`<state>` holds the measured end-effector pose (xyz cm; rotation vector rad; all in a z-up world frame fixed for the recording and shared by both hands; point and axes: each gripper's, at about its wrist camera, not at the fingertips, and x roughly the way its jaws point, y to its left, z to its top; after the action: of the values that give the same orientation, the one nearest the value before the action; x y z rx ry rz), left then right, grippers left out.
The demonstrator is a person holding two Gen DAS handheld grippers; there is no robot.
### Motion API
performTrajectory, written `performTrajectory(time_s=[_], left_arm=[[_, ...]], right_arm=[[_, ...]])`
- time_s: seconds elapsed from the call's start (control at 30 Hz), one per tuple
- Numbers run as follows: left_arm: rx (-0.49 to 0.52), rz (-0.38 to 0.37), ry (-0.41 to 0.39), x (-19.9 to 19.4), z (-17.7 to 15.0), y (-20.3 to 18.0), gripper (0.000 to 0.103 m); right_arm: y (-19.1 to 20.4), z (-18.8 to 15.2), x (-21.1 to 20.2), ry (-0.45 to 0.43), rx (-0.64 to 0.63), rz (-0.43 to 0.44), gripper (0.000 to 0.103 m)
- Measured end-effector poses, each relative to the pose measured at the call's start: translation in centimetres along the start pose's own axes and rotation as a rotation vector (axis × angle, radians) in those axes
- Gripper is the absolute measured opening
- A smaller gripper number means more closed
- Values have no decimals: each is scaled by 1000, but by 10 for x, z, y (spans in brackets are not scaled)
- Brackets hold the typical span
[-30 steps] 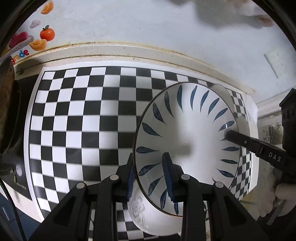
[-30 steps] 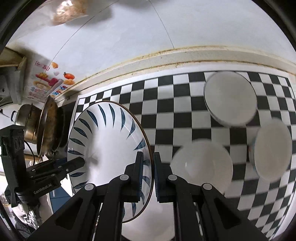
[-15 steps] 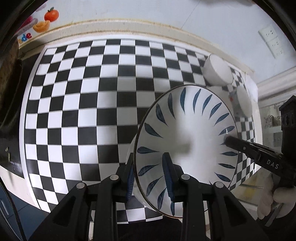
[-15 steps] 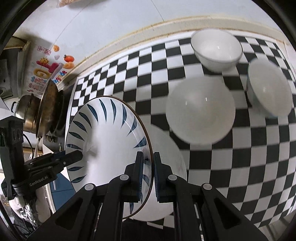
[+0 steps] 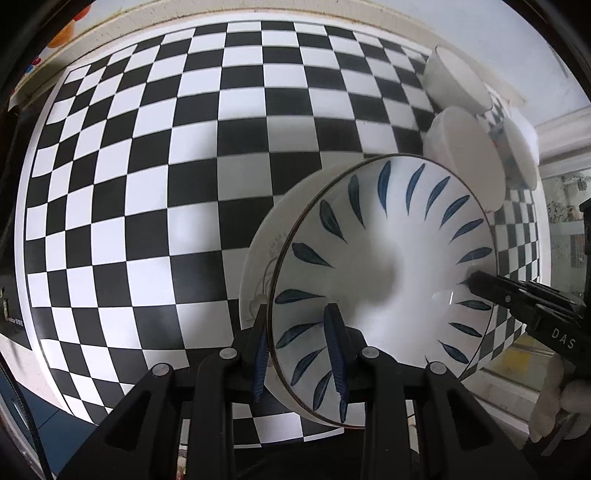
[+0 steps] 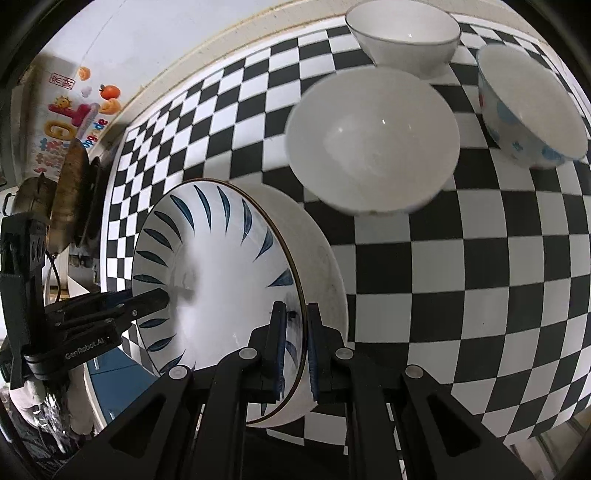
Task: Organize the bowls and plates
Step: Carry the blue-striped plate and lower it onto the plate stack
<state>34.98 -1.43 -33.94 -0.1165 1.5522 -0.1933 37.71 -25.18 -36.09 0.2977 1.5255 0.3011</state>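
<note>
A large bowl (image 5: 388, 258), white with blue leaf strokes inside and a thin dark rim, hangs tilted just above the black-and-white checkered counter (image 5: 147, 184). My left gripper (image 5: 297, 350) is shut on its near rim, one pad inside and one on the white outer wall. The right gripper (image 5: 517, 306) clamps the opposite rim. In the right wrist view the same bowl (image 6: 221, 266) sits at lower left with my right gripper (image 6: 295, 350) shut on its rim. There the left gripper (image 6: 110, 310) reaches in from the left.
Three smaller bowls stand on the counter (image 6: 461, 277): a plain white one (image 6: 373, 140) closest to the held bowl, another white one (image 6: 402, 33) behind it, and a blue-spotted one (image 6: 532, 107) at the right. A pot (image 6: 70, 195) stands at the counter's left end. A gloved hand (image 5: 554, 406) holds the right gripper.
Both grippers have carried the leaf bowl lower and across the counter. The three small bowls have come into view and now look much nearer. Both grips are unchanged.
</note>
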Motion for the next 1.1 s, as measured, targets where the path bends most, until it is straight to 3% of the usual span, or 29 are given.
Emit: performTrajectory(time_s=[0.73,1.1], left_arm=[[-2,49,22,16,1,-15,26],[-50,53,27,16,1,-10,27]], right_arm=[[7,3,23,44,-10,-80,13],[4,5,26,66,37,-62,19]])
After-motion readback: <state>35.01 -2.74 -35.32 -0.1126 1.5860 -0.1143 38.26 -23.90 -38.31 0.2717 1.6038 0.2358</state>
